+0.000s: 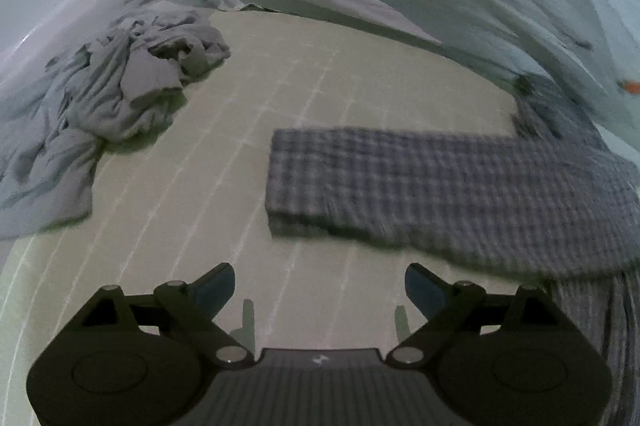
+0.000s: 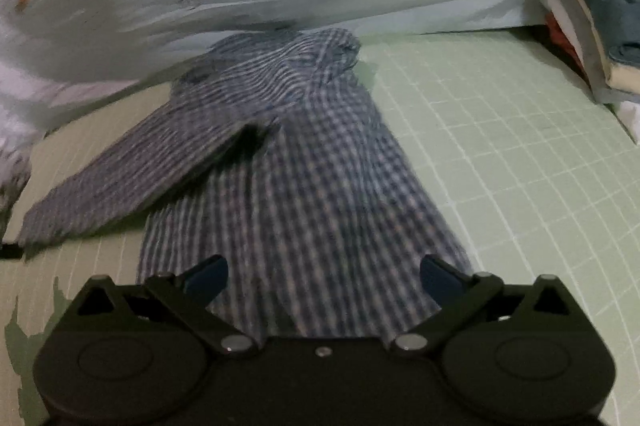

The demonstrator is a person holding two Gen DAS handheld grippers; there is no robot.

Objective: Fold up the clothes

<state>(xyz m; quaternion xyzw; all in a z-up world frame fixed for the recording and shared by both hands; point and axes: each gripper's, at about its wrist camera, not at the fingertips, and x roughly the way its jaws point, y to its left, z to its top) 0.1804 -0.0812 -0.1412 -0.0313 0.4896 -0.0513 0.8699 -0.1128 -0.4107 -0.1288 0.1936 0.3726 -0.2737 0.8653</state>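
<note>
Checked shirt point(image 2: 304, 185) lies flat under your spread, empty right gripper point(image 2: 324, 278); left gripper point(image 1: 320, 290) (also spread, empty) sees bare mat point(image 1: 248, 97) and a grey heap point(image 1: 108, 93) far left.

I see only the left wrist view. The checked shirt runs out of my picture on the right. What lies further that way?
Observer: In the right wrist view the checked shirt lies lengthwise on the green mat, with one sleeve folded out to the side.
Operator: Is the right gripper holding it?
Observer: No. The right gripper is open above the hem, and its fingers do not pinch the cloth.
Operator: Are any finished clothes there?
Observer: Yes, a stack of folded clothes stands at the far right edge of the mat, apart from the shirt.
</note>
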